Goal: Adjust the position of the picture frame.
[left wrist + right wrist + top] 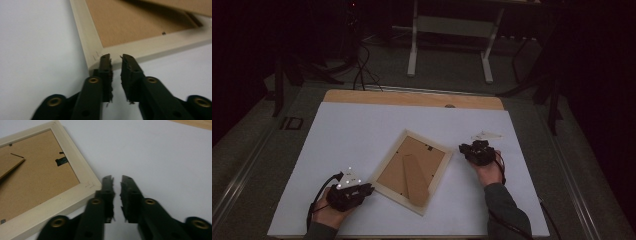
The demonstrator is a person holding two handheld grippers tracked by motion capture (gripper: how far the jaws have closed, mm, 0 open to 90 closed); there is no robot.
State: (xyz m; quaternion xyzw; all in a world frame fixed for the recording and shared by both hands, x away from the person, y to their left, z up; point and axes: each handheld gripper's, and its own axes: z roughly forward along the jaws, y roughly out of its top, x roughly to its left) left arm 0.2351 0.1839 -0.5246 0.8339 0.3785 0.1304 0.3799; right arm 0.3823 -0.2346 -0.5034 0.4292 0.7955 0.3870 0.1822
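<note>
— Near the middle of the table (362,125), toward its near edge: is that where the picture frame (411,171) lies?

— Yes, in the high view it lies back-side up and turned askew, its long axis running from the near edge up toward the far right. The left tool (368,189) sits just at its near-left corner; the right tool (463,149) is just off its right corner. Both are close, the left one perhaps closer.

— And the left gripper view?

— The left tool (115,58) has its jaws a narrow gap apart, holding nothing, tips over the frame's pale corner (100,56). The brown backing board (130,22) lies beyond.

— The right gripper view?

— The right tool (116,178) is likewise nearly closed and empty, beside the frame's corner (92,185), not on it. A small metal hanger (61,160) shows on the backing.

— The surroundings?

— White sheet over a wooden top; the room is dark, with a stand's legs (413,45) and cables on the floor beyond.
</note>
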